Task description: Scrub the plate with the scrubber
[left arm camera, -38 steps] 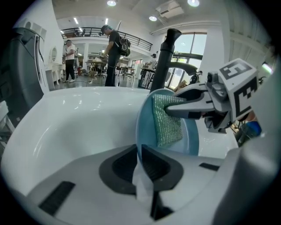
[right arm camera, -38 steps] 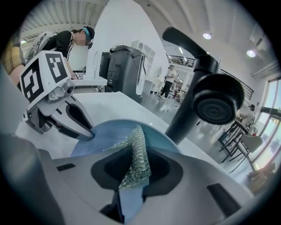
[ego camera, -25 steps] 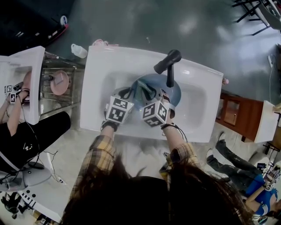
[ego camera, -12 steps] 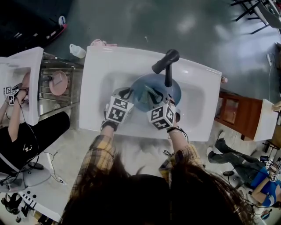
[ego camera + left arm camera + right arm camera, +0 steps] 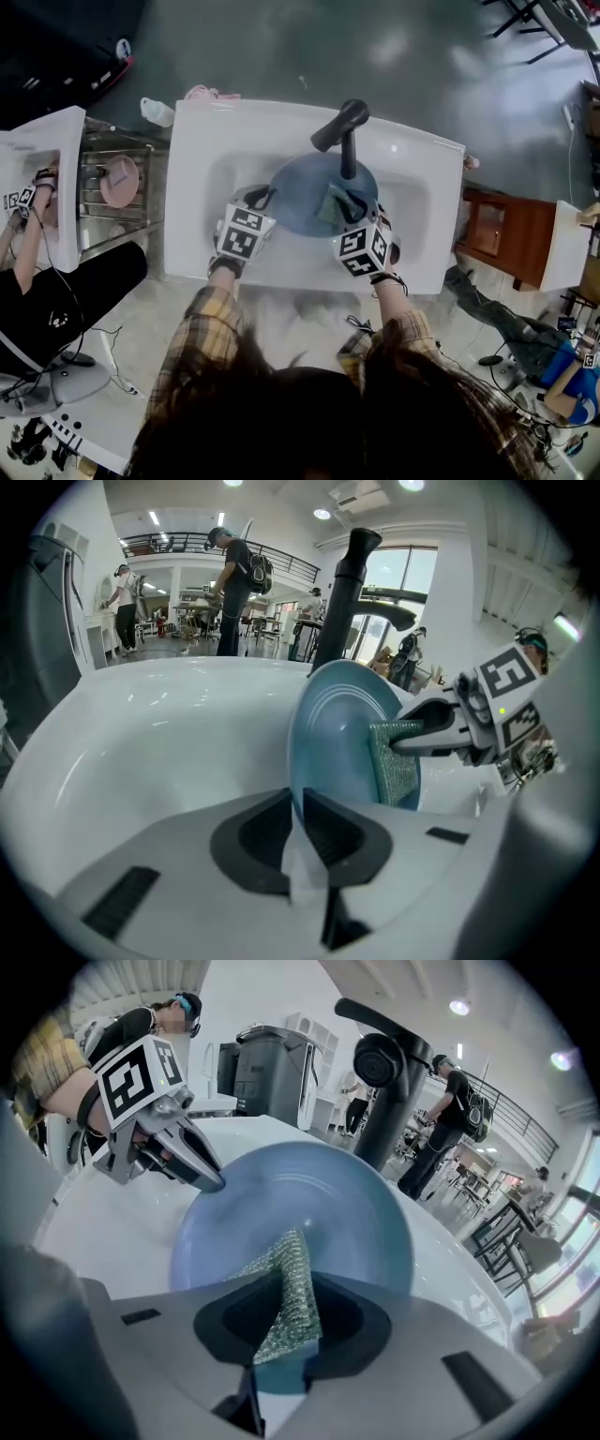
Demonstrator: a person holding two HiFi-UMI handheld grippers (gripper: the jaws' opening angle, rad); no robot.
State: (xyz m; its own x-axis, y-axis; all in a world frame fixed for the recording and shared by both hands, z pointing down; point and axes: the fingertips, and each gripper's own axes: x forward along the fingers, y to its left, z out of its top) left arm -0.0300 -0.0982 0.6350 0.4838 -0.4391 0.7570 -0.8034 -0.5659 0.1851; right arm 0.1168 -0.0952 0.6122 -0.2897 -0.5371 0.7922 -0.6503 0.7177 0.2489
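A blue plate stands tilted on edge in the white sink, under the black faucet. My left gripper is shut on the plate's left rim; in the left gripper view the rim runs straight into the closed jaws. My right gripper is shut on a green mesh scrubber, which lies against the plate's face near its right side. The scrubber also shows flat on the plate in the left gripper view.
The faucet rises just behind the plate. A metal rack with a pink plate stands left of the sink, a plastic bottle at its far left corner. A wooden cabinet is to the right. People stand around.
My right gripper has slid the scrubber rightward across the plate, from near its middle toward the right side. The left gripper keeps its hold on the rim.
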